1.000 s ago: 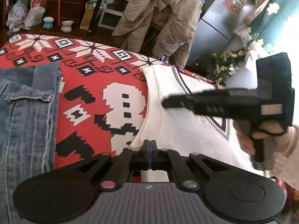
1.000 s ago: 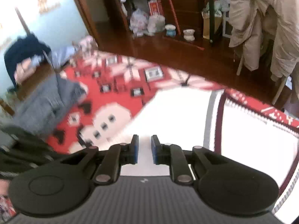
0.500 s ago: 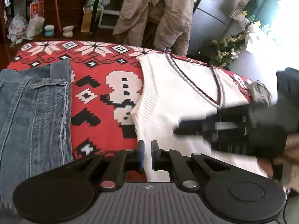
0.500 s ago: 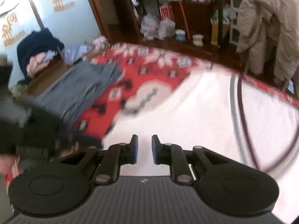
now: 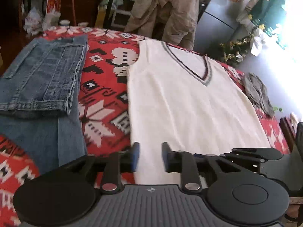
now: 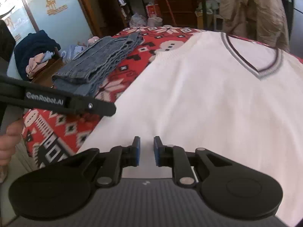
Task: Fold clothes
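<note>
Surface: red patterned cloth (image 5: 106,94) covers the table, cluttered shelves and a tan coat (image 5: 166,11) on a chair behind it.
Left gripper (image 5: 149,157): its 2 blue-padded fingers are spreading apart; nothing is between them, and they hang over the near left hem corner of the white vest.
Right gripper (image 6: 146,150): fingers stand a little apart with nothing pinched, above the near hem of the vest; the vest shows through the gap.
White vest (image 5: 189,102): lies flat on the red cloth, V-neck with grey and dark trim at the far end, hem toward the grippers.
Jeans (image 5: 41,79): folded, lying left of the vest, apart from it with a strip of red cloth between.
Grey cloth (image 5: 257,92): crumpled just off the vest's right edge.
Hand (image 6: 7,141): at the left edge of the right wrist view, holding the left gripper's handle.
</note>
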Action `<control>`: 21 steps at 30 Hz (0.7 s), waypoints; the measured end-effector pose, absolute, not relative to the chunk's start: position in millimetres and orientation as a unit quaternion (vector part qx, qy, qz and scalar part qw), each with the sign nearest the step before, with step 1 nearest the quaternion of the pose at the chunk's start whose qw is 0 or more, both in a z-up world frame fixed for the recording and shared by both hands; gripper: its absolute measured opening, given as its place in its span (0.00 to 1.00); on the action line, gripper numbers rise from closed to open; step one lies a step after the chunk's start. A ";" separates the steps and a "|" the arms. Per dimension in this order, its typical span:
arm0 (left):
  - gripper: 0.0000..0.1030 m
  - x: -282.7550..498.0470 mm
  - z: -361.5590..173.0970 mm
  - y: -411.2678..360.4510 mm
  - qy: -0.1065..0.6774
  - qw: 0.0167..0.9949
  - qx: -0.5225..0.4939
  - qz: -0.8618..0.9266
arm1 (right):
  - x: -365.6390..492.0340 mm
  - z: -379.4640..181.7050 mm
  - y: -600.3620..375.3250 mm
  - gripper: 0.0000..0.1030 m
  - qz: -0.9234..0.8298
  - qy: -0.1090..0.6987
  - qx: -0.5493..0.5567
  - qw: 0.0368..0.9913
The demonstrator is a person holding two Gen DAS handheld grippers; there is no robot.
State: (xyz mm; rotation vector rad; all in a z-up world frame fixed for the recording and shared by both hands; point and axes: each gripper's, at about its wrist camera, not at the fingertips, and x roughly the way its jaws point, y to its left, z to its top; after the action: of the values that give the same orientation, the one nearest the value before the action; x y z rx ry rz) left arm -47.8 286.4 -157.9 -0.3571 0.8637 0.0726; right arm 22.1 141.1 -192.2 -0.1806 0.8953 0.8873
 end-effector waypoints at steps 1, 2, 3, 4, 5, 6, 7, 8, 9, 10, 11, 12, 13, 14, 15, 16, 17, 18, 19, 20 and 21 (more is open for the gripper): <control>0.35 -53.9 -155.3 279.7 0.414 0.895 -0.162 0.040 | 14.2 -189.2 134.0 0.18 0.405 0.415 -0.085 0.810; 0.38 -59.8 -153.4 273.9 0.411 0.897 -0.159 0.044 | 8.5 -186.4 126.0 0.22 0.396 0.412 -0.084 0.816; 0.44 -65.6 -151.9 268.4 0.407 0.898 -0.158 0.047 | 4.4 -183.7 117.2 0.24 0.386 0.409 -0.083 0.823; 0.49 -71.1 -150.8 264.0 0.402 0.900 -0.158 0.049 | 0.4 -181.1 108.4 0.29 0.376 0.406 -0.082 0.829; 0.51 -76.5 -149.9 259.9 0.396 0.903 -0.160 0.051 | -3.7 -178.5 99.5 0.32 0.366 0.403 -0.081 0.835; 0.57 -82.3 -149.3 255.3 0.390 0.906 -0.159 0.054 | -7.8 -175.9 90.7 0.35 0.356 0.399 -0.080 0.841; 0.60 -87.6 -148.9 250.3 0.384 0.909 -0.154 0.058 | -11.9 -173.2 81.9 0.39 0.346 0.396 -0.079 0.847; 0.60 -92.4 -148.6 245.4 0.378 0.912 -0.149 0.062 | -14.6 -170.6 71.8 0.44 0.336 0.394 -0.076 0.852; 0.62 -96.5 -148.7 240.5 0.373 0.914 -0.143 0.065 | -16.1 -167.9 60.8 0.47 0.326 0.392 -0.071 0.857; 0.64 -99.8 -149.1 235.9 0.368 0.917 -0.138 0.067 | -17.7 -165.3 50.0 0.51 0.316 0.388 -0.068 0.863; 0.64 -102.2 -150.2 232.0 0.363 0.919 -0.135 0.070 | -19.1 -162.8 39.5 0.55 0.305 0.384 -0.066 0.869; 0.65 -104.1 -151.6 228.4 0.358 0.921 -0.133 0.074 | -21.2 -160.2 29.1 0.57 0.295 0.378 -0.067 0.875; 0.65 -105.2 -153.1 224.8 0.357 0.922 -0.132 0.077 | -24.2 -158.2 18.6 0.63 0.284 0.372 -0.071 0.881; 0.65 -105.9 -154.6 221.3 0.357 0.922 -0.131 0.080 | -26.9 -157.7 8.6 0.68 0.275 0.367 -0.074 0.886; 0.65 -106.4 -154.9 217.9 0.356 0.922 -0.131 0.082 | -29.0 -157.9 -0.7 0.71 0.267 0.364 -0.075 0.889; 0.66 -106.7 -154.7 214.5 0.355 0.922 -0.131 0.084 | -30.9 -158.7 -10.3 0.75 0.256 0.363 -0.074 0.893; 0.67 -107.1 -153.9 210.7 0.352 0.923 -0.130 0.085 | -32.7 -160.0 -20.1 0.79 0.243 0.364 -0.072 0.896; 0.70 -107.2 -152.8 206.8 0.349 0.925 -0.128 0.085 | -34.3 -161.1 -29.2 0.81 0.233 0.368 -0.070 0.898; 0.73 -107.1 -151.6 202.5 0.346 0.926 -0.123 0.084 | -35.8 -161.8 -37.9 0.85 0.223 0.371 -0.068 0.899; 0.74 -106.2 -150.4 198.1 0.344 0.928 -0.116 0.082 | -37.7 -161.6 -46.9 0.89 0.212 0.370 -0.064 0.902; 0.75 -104.7 -149.5 193.4 0.343 0.929 -0.110 0.081 | -39.7 -161.1 -55.2 0.90 0.202 0.367 -0.057 0.906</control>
State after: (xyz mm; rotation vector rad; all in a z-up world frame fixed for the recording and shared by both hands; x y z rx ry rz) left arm -104.7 193.4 -149.5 -0.2252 0.7027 0.1658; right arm -39.7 -55.2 -161.1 -0.1169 0.7583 0.4178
